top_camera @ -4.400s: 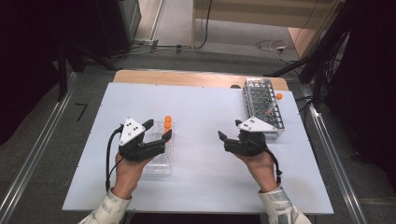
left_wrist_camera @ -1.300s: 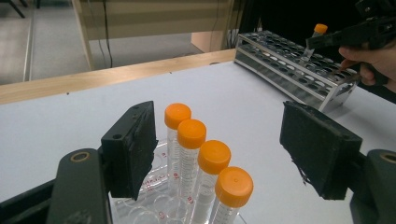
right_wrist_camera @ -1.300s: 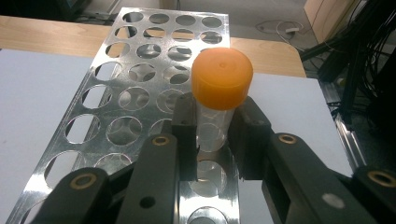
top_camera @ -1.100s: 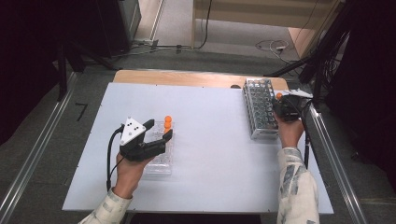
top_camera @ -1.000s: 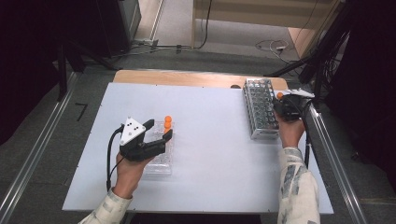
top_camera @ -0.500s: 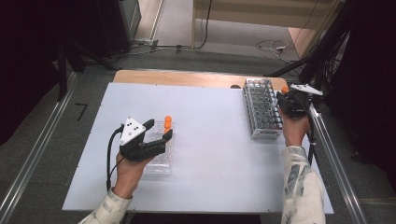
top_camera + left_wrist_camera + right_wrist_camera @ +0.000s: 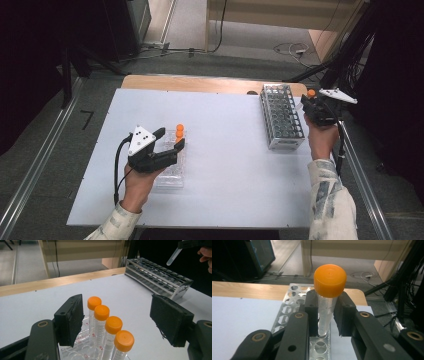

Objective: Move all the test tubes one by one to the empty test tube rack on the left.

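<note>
**Capped tube pinched above the rack's far edge**

The right gripper, at the table's two o'clock, pinches an orange-capped tube over the metal rack; its tip is hidden between the jaws. The left gripper, at eight o'clock, holds its jaws spread over four capped tubes in a clear tray, whose lower ends are cut off.

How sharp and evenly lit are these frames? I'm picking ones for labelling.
High view: even light on the white table, dark surroundings. Left gripper view: orange-capped clear tubes crisp, metal rack slightly soft. Right gripper view: held orange-capped tube sharp, background blurred.
</note>
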`<state>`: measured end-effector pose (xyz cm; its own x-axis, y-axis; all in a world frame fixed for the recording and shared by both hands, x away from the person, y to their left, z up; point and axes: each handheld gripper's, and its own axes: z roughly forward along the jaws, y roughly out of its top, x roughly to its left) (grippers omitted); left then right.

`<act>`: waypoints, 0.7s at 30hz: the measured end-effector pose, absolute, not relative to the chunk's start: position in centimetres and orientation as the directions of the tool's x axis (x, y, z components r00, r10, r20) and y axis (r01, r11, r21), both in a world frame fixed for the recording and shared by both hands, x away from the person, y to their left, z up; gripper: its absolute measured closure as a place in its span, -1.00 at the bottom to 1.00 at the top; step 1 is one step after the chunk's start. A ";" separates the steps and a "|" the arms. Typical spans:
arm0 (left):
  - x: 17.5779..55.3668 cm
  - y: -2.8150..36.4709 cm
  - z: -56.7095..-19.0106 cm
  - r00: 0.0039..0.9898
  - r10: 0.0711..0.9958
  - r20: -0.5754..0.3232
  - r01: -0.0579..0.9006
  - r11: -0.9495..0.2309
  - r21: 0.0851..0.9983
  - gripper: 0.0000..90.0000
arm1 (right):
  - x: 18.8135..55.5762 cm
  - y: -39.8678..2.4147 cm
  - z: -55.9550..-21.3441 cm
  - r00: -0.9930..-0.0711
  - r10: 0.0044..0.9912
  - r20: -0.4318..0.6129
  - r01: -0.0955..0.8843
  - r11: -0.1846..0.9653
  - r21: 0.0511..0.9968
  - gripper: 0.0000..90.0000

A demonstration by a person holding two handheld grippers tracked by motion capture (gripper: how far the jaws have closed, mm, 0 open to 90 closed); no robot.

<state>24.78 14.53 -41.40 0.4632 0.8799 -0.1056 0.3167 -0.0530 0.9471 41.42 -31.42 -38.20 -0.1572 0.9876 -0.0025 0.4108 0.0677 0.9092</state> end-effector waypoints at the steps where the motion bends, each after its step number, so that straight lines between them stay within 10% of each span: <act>1: 24.8 14.6 -41.4 0.462 0.880 -0.105 0.315 -0.052 0.948 -0.41 | 41.3 -31.4 -38.1 -0.164 0.986 -0.004 0.408 0.072 0.910 0.60; 21: 24.6 14.4 -41.3 0.460 0.882 -0.105 0.306 -0.047 0.951 -0.48 | 37.5 -29.3 -37.9 -0.300 0.954 -0.014 0.377 0.132 0.917 0.60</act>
<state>24.64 14.41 -41.27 0.4598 0.8818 -0.1049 0.3065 -0.0468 0.9507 37.54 -29.31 -37.92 -0.3003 0.9537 -0.0144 0.3767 0.1324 0.9168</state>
